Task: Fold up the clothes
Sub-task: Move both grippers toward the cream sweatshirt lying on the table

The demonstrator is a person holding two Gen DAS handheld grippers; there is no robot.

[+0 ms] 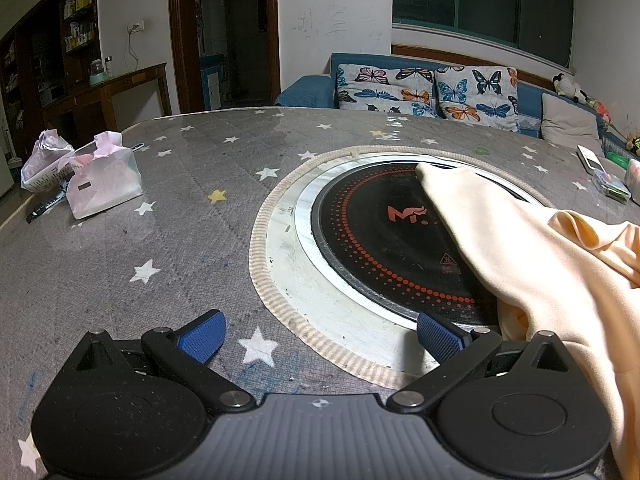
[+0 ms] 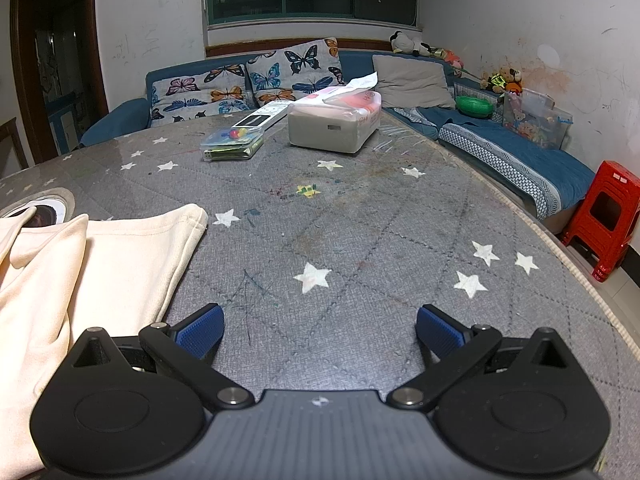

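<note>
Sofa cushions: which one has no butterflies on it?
The plain beige cushion, furthest right on the blue sofa. The two cushions left of it are covered in colourful butterfly prints; this one is a single flat colour.

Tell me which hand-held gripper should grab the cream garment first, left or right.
Probably the left. The cream garment lies right beside the left hand-held gripper, touching its right finger. The right hand-held gripper points at bare tablecloth, cloth off to its side. Both are open and empty.
</note>
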